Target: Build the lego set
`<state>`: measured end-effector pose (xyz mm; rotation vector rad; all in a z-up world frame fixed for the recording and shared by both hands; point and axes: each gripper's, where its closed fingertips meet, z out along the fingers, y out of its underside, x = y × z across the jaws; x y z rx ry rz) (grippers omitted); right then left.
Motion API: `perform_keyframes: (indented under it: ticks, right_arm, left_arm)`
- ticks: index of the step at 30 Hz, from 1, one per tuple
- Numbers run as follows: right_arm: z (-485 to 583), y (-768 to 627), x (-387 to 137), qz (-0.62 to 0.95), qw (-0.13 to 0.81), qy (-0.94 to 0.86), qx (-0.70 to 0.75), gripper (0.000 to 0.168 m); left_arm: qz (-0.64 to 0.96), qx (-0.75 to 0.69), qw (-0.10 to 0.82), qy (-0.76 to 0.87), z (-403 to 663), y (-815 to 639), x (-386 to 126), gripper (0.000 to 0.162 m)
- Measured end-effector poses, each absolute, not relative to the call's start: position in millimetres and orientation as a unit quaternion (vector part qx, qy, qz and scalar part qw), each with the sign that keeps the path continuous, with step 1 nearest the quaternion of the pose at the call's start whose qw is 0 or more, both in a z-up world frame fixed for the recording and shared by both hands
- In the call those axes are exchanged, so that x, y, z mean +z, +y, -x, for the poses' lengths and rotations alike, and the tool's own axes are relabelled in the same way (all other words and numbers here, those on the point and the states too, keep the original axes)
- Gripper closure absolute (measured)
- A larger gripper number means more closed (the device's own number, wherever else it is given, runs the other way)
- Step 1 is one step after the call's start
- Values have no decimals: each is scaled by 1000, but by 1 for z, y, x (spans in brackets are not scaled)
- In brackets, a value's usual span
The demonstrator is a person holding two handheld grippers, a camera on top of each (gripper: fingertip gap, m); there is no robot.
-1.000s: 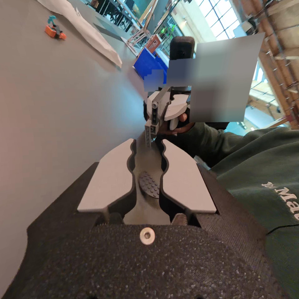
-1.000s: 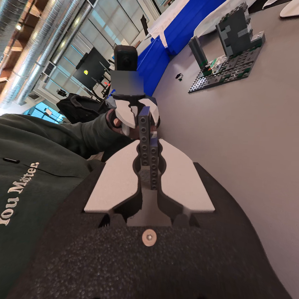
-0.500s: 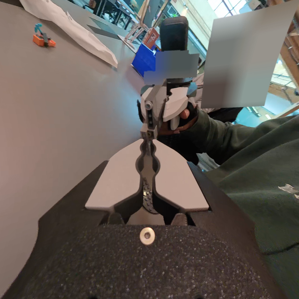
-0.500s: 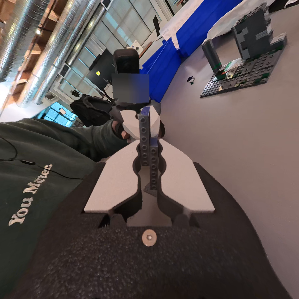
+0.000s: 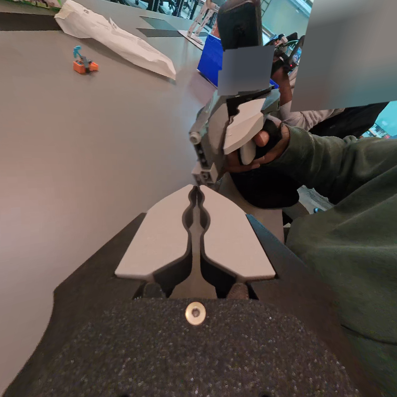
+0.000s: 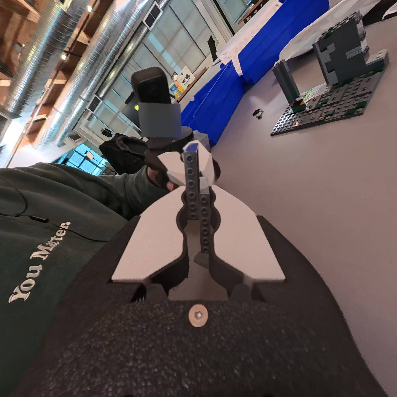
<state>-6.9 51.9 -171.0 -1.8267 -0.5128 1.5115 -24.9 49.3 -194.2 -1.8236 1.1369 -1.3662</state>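
Left tongs [image 5: 196, 189]: my jaws are pressed together with nothing visible between them.
Right tongs [image 6: 198, 191]: I have them clamped on the grey holed lego beam assembly [image 6: 196, 199].
Beam position: it runs from frame centre past my fingertips, toward the left tongs.
Grey lego baseplate with walls [image 6: 335, 86]: upper right on the grey table [image 6: 300, 193], well apart.

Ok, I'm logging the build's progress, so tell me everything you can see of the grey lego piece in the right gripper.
The grey lego piece looks like two long plastic beams with rows of round holes, joined side by side and offset lengthwise. The right gripper is shut on it, holding it off the table, pointing toward the left gripper. A small grey part sits at its near end.
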Motion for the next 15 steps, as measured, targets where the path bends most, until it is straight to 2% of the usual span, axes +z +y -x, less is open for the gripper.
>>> perform_keyframes:
  ticks: [7,15]
  right_arm:
    - [9,52,-173,709,342,-189,587,152]
    - [11,56,-177,714,357,-176,576,152]
  left_arm:
    - [696,-466,309,450,24,50,-198,162]
    - [714,-463,278,444,26,48,-204,162]
